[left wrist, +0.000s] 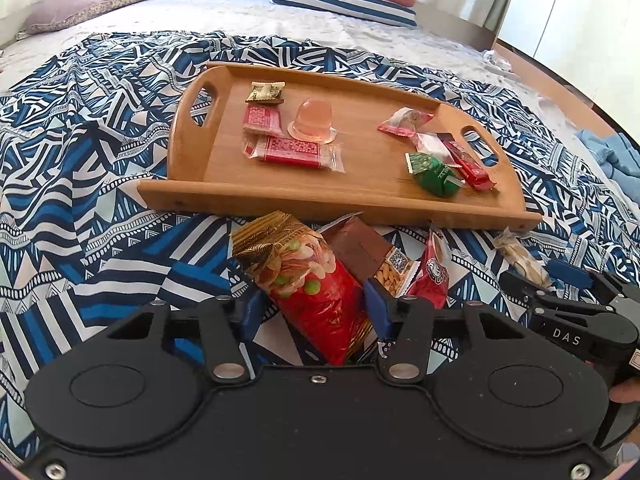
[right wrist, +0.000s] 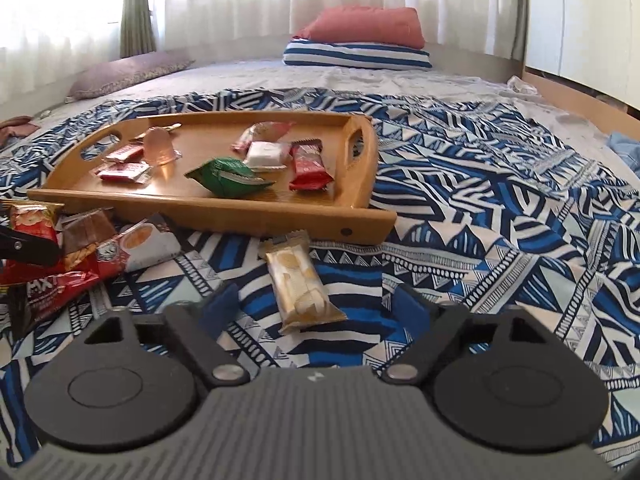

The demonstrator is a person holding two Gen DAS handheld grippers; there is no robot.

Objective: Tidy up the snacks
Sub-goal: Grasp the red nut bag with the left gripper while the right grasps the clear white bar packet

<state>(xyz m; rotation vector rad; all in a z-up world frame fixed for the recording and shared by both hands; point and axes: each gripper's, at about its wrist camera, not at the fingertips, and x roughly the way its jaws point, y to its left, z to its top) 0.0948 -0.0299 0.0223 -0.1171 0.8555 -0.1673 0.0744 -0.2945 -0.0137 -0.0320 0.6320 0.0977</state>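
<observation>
The left gripper point(left wrist: 316, 304) is seen closed on a red nut packet point(left wrist: 316, 292), its blue pads point(left wrist: 376, 304) pressed against the packet's sides. Only the left wrist view shows this grip; in the right wrist view the packet point(right wrist: 34, 220) is glimpsed at the left edge. Just beside it a brown packet point(left wrist: 360, 250) and a red sachet point(left wrist: 434, 274) are spotted on the patterned blanket point(left wrist: 100, 200).

The right gripper point(right wrist: 316, 308) is held open, a gold wafer bar point(right wrist: 298, 284) lying between its fingers point(right wrist: 220, 304) without being touched. In the left view that bar point(left wrist: 520, 258) is partly hidden.

Beyond, the wooden tray point(right wrist: 248, 210) is seen on the blanket, with a green packet point(right wrist: 226, 176), a jelly cup point(left wrist: 312, 120) and red bars point(left wrist: 292, 152) laid in it. Pillows point(right wrist: 360, 40) are seen at the back.
</observation>
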